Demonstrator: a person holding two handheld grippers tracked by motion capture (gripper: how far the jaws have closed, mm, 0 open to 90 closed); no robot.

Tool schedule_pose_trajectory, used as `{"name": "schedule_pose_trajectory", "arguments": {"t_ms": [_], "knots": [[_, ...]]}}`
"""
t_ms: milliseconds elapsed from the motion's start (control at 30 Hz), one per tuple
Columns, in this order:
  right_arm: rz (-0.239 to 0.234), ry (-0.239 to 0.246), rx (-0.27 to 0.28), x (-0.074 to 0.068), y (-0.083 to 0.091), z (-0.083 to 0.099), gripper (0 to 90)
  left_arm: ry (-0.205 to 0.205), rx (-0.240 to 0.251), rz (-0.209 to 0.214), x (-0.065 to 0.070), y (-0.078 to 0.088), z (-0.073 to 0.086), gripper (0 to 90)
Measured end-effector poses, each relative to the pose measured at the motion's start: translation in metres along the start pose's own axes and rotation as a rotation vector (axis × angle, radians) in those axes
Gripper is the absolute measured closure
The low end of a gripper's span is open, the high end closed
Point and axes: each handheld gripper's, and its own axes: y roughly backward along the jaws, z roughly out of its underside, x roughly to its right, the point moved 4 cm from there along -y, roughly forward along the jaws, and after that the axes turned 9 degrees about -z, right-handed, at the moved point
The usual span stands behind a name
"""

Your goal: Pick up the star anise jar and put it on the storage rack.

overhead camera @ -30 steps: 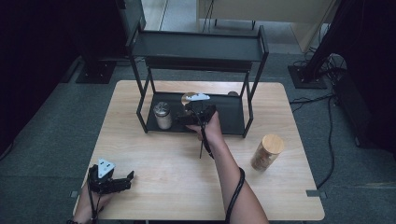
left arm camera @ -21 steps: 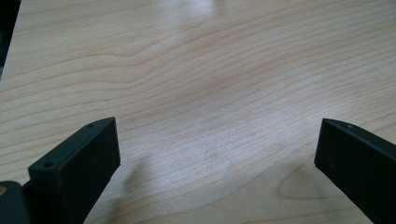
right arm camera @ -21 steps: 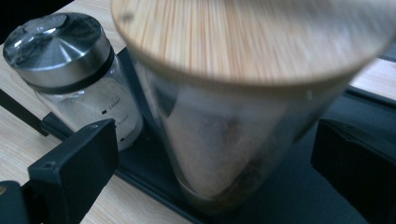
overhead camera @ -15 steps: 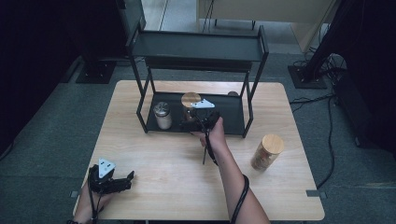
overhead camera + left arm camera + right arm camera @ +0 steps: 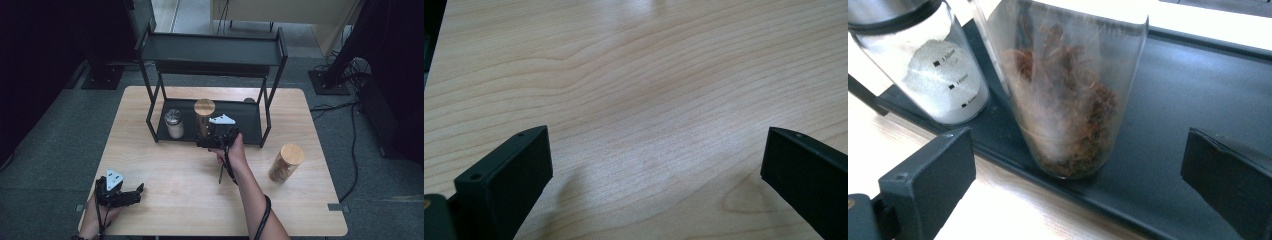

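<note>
The jar (image 5: 1068, 95), judged rigid, smooth and breakable, is best taken at mid-body by the right gripper (image 5: 1073, 185), fingers apart

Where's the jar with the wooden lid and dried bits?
High view: the jar stands on the rack's bottom shelf, right of the shaker, before the open right tongs.

A pale wooden worktop (image 5: 165, 165) carries a black two-tier rack (image 5: 210, 55) at twelve o'clock and a cork-lidded jar (image 5: 285, 162) at four.
</note>
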Motion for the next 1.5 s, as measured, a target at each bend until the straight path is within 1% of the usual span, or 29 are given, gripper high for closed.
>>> {"name": "schedule_pose_trajectory", "arguments": {"t_ms": [100, 267, 567, 767, 1067, 1300, 1500], "knots": [[-0.006, -0.002, 0.001, -0.002, 0.000, 0.005, 0.9, 0.001, 0.000, 0.000, 0.000, 0.000, 0.000, 0.6], [0.000, 0.019, -0.014, -0.004, -0.001, 0.013, 0.9, 0.000, -0.001, -0.001, 0.000, 0.000, 0.000, 0.6], [-0.003, 0.022, -0.023, -0.005, 0.002, 0.026, 0.9, 0.001, -0.001, 0.000, 0.000, 0.000, 0.000, 0.5], [-0.004, 0.011, -0.025, -0.005, 0.003, 0.035, 0.9, 0.000, -0.002, -0.002, 0.000, 0.000, 0.000, 0.6], [-0.008, 0.014, -0.029, -0.005, 0.007, 0.047, 0.9, -0.005, -0.003, -0.003, 0.000, 0.000, 0.000, 0.6], [-0.012, 0.028, -0.045, -0.009, 0.008, 0.061, 1.1, -0.010, -0.005, -0.003, 0.000, 0.000, 0.000, 0.5], [-0.017, 0.019, -0.050, -0.010, 0.008, 0.073, 1.1, -0.012, -0.005, -0.003, 0.000, 0.000, 0.000, 0.6]]}}
